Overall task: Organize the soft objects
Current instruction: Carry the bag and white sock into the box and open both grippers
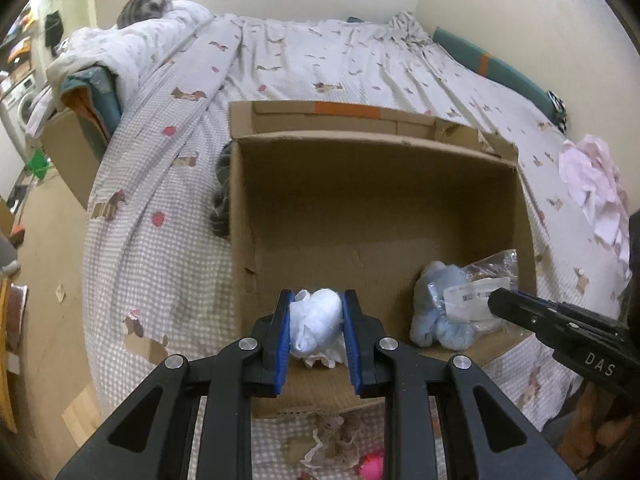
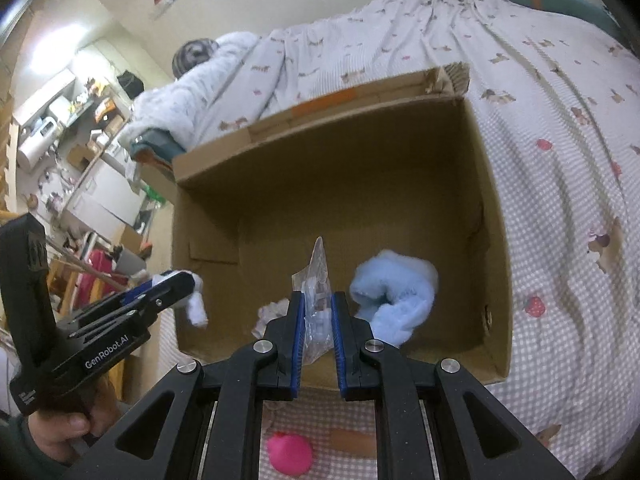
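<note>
I'm seeing cardboard box (image 1: 376, 200): matt brown, rough, torn at edges. Left gripper (image 1: 316, 330) showing matt black plastic, ribbed blue pads, shiny metal pins; squeezing soft white cloth bundle (image 1: 316, 320), crinkled. Right gripper (image 2: 318, 320) pinching clear plastic bag (image 2: 318, 280), glossy, creased. Light blue plush (image 2: 396, 292) looking fluffy. Bedsheet (image 1: 168, 240) reading as woven checked cotton, matt. Pink ball (image 2: 290, 454) looking smooth, slightly glossy.

Black gripper (image 1: 316, 330), blue-padded fingers (image 1: 283, 340)
</note>
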`<state>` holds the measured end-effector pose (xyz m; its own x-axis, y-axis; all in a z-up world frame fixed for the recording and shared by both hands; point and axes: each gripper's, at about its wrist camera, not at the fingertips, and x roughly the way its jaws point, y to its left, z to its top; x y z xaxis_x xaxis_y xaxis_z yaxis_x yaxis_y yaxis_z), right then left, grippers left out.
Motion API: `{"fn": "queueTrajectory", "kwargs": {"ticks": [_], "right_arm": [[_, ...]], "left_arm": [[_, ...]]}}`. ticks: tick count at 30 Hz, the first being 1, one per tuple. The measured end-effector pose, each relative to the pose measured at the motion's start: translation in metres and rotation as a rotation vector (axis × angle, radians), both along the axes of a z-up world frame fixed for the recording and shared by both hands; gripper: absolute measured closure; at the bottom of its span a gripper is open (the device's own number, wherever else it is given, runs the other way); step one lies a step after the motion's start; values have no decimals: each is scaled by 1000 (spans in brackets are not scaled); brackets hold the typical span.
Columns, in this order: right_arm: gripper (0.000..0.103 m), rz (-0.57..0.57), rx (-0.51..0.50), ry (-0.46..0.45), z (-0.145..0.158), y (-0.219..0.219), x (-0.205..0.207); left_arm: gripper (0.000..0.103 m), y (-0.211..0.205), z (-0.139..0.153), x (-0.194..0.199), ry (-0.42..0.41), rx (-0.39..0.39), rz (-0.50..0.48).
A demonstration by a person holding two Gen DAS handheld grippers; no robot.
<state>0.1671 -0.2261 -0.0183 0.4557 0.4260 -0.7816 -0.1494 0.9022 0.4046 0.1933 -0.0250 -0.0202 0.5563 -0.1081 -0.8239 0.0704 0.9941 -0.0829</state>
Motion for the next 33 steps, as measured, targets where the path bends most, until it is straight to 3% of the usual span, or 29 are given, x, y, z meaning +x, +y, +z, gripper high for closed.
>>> {"fn": "queueTrajectory", "kwargs": {"ticks": [5,16,25,33], "right_arm": [[88,16,-21,28,-10,6,3],[88,44,-60,92,-26,18,9],[88,44,-57,110,-31,19,12],[88,45,-59,110,-32,20,13]], "left_arm": [[81,-9,-12,-5,-20,88,-43],[81,3,-22,8,45,1,28],[81,0,-20,8,45,0,14],[66,-1,-16,7,19,25,24]]}}
